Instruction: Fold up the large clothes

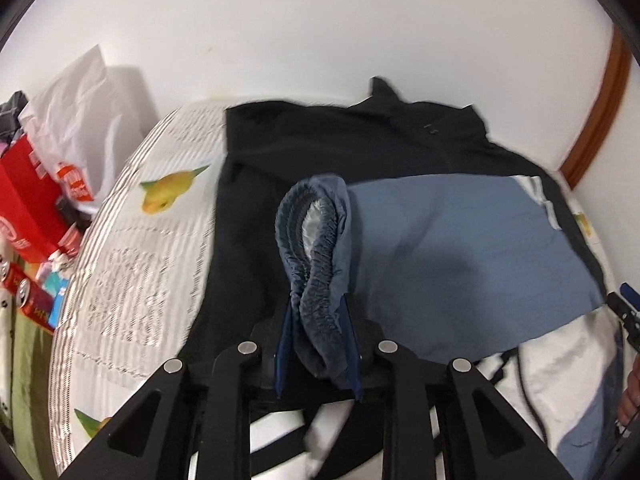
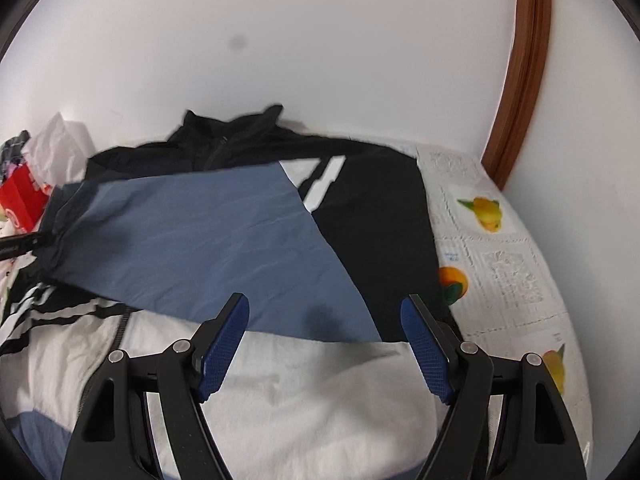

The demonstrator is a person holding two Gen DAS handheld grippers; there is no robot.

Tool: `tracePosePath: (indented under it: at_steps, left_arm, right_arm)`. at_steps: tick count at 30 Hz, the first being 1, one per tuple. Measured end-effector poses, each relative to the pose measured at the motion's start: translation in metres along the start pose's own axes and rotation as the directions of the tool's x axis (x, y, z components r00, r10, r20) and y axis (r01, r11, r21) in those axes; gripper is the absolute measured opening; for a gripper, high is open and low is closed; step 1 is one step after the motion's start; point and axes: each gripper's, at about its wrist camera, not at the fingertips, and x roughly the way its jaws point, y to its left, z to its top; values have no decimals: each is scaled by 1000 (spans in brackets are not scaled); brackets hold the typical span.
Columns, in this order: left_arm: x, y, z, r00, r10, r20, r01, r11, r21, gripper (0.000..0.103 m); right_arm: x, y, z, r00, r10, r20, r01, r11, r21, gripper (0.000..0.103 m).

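The left gripper [image 1: 318, 344] has its jaws nearly together, the jacket's elastic cuff [image 1: 312, 248] bunched between them; whether the pads still press on it is hard to tell. The blue sleeve [image 1: 460, 248] runs away from that gripper to its right, across the black body of the jacket [image 1: 320, 136], which lies ahead on the fruit-print cover [image 1: 160, 208]. The right gripper [image 2: 324, 344] stands wide open and empty, above the jacket's white panel [image 2: 304, 408], the sleeve just ahead of its fingertips.
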Motion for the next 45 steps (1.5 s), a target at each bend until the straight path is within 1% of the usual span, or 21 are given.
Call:
tracePosePath:
  at_steps: [3,5,6,8,10,12,17,20,23,24,26,28,30,33,34,37,39,43,45]
  left_arm:
    - [4,13,-4,1000,11,-9,-12,1000,-27,23]
    - [4,20,-6,1000,22,-10,-22,999,-39,23]
    - [3,21,-7,1000,25,-9,-25,999,-41,23]
    - [-2,23,-9,1000,26,-3,-26,999,-41,23]
    - [-11,24,-13,999,36,10,-36,999,-39,23]
    - [-22,25,-18,999,45,26,-44,999,-32,23]
    - [-56,26,-34,997,49,68,-48,999,-17,23]
    - [-76,27,-46,996,38,81,-36,999,-23,23]
    - [-93,28,-60,997,13,76,-12,1000,-15,23]
    - [-100,28,-66,997,5,76,-4,1000,-9,23]
    - [-113,30,-78,997,9,82,-9,1000,1,23]
    - [-124,32,-88,996,10,85,-10,1000,4,23]
    - [-134,37,-99,996,10,85,-10,1000,-6,28]
    - [-144,45,-114,996,11,83,-10,1000,-23,51]
    - [-147,48,-119,996,17,87,-14,1000,-28,56]
    - [-148,56,-137,997,22,77,-19,999,-45,59]
    - [-145,63,-150,998,13,60,-9,998,-64,62]
    - [-134,70,-176,1000,5,16,-3,996,-84,66]
    - [-129,70,-187,1000,-12,-8,11,996,-87,66]
  right_arm:
    - [17,-6,-2,999,-38,-28,39,999,31,78]
    - [28,-12,-5,992,-100,-79,105,993,55,78]
    - [31,-14,-7,989,-115,-96,121,991,61,78]
    - [28,-20,-10,988,-110,-109,119,989,82,77]
    - [16,-24,-12,991,-98,-92,107,989,105,77]
    - [-4,-26,-15,994,-94,-55,100,990,105,77]
    - [-53,-35,-30,989,-149,-6,149,985,86,77]
    - [-80,-45,-44,989,-147,7,145,984,99,77]
    - [-100,-53,-63,988,-155,-9,155,981,114,77]
    - [-106,-56,-70,988,-150,-27,152,982,115,77]
    - [-115,-59,-82,990,-135,-49,140,983,119,74]
    - [-124,-63,-95,991,-120,-54,126,984,129,72]
    - [-135,-66,-107,992,-115,-53,121,984,131,72]
    - [-149,-68,-121,993,-117,-34,120,984,131,72]
    - [-151,-68,-126,993,-116,-29,118,985,128,72]
    - [-154,-67,-142,994,-110,-25,112,987,113,73]
    - [-148,-67,-153,993,-107,-40,111,988,111,73]
    - [-127,-72,-170,992,-95,-84,105,986,128,73]
    - [-117,-75,-177,990,-98,-101,111,985,132,73]
